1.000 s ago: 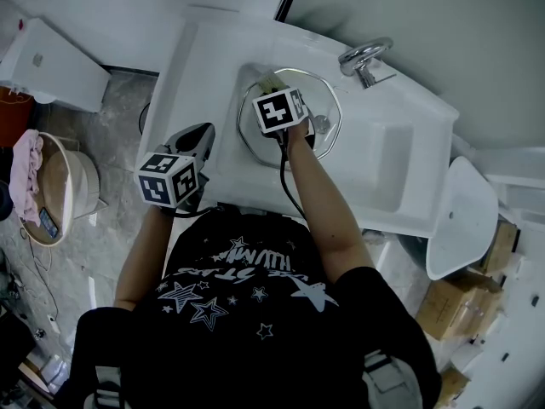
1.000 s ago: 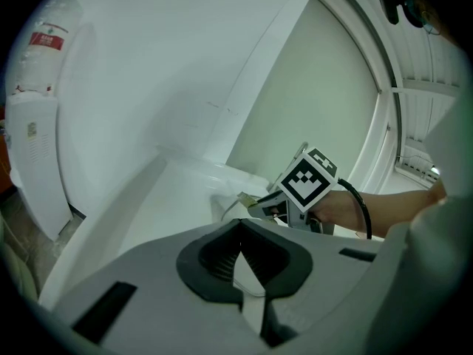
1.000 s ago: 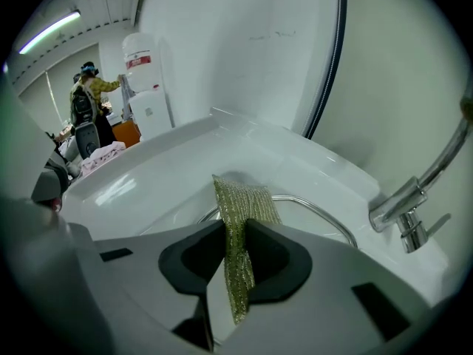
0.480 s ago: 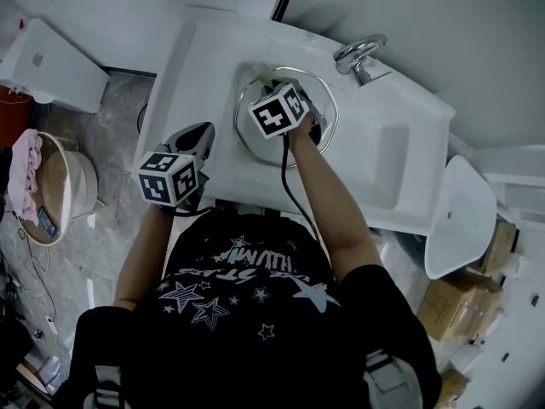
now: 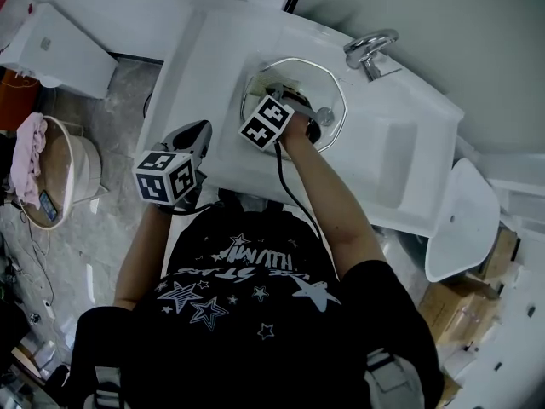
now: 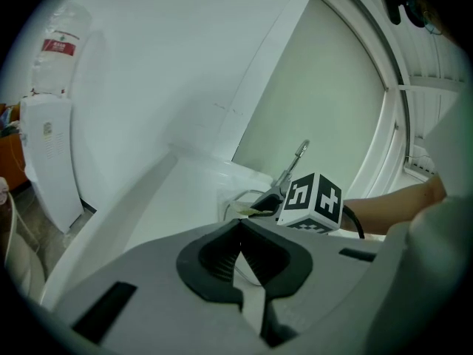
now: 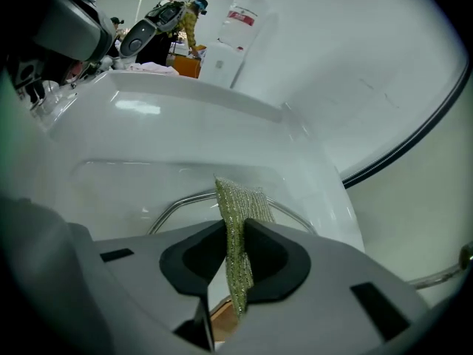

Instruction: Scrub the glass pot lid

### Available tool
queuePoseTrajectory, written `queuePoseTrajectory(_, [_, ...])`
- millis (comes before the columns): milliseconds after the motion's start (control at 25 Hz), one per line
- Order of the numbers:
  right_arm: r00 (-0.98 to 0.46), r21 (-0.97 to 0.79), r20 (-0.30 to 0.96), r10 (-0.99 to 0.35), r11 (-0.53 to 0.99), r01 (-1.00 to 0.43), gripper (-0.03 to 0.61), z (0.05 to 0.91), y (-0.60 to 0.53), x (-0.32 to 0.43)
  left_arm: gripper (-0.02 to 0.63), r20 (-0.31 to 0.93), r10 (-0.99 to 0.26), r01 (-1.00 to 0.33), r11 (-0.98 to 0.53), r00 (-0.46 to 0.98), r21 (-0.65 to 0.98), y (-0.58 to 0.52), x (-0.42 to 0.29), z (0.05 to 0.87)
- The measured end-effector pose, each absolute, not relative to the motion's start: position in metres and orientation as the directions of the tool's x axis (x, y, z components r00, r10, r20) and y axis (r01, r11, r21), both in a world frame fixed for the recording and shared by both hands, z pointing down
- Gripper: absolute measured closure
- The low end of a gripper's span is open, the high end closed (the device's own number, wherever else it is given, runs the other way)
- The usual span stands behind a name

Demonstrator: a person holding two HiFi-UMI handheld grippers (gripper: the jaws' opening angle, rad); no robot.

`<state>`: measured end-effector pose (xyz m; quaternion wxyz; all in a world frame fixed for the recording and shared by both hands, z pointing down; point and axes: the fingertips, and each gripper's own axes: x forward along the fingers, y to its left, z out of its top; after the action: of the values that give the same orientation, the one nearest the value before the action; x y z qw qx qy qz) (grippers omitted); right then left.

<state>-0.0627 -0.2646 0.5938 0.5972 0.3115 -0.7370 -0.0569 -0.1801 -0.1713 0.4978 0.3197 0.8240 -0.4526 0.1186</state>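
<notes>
The right hand-held gripper (image 7: 235, 231) is clamped on a green scouring pad (image 7: 238, 198), which stands up thin and edge-on between the jaws and pokes out past them. It looks like a soft, limp, mesh-like pad that will bend under pressure, so the pinch likely needs to stay firm and close to the working edge. Just beyond it lies the glass pot lid (image 5: 322, 83), resting in the basin of the white sink (image 5: 192, 66) with its metal rim (image 7: 174, 204) showing as a bright hoop. The lid is probably rigid, fairly heavy, slick when wet and breakable, and it could slide or rock on the smooth basin. The rim or a central knob would be the safest places to steady it, though I cannot make out a knob for certain. The left hand-held gripper (image 6: 238, 244) hangs over the sink's near-left edge, jaws together and empty, well apart from the lid. The faucet (image 5: 368, 49) stands behind the basin.
</notes>
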Motion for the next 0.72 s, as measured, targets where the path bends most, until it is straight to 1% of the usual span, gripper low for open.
queuePoseTrajectory(280, [-0.139, 0.393, 0.873, -0.468, 0.843, -0.368, 0.509, 0.601, -0.239, -0.073, 0.606, 0.491, -0.678, -0.830, -0.365, 0.547, 0.422, -0.158, -0.176, 0.498])
queuePoseTrajectory(480, [-0.189, 0.316, 0.894, -0.405, 0.871, -0.376, 0.509, 0.608, -0.214, -0.086, 0.606, 0.494, -0.684, -0.836, -0.352, 0.537, 0.422, -0.148, -0.172, 0.498])
queuePoseTrajectory(720, [-0.216, 0.267, 0.906, -0.364, 0.888, -0.375, 0.509, 0.617, -0.191, -0.084, 0.606, 0.494, -0.700, -0.847, -0.330, 0.515, 0.416, -0.137, -0.169, 0.497])
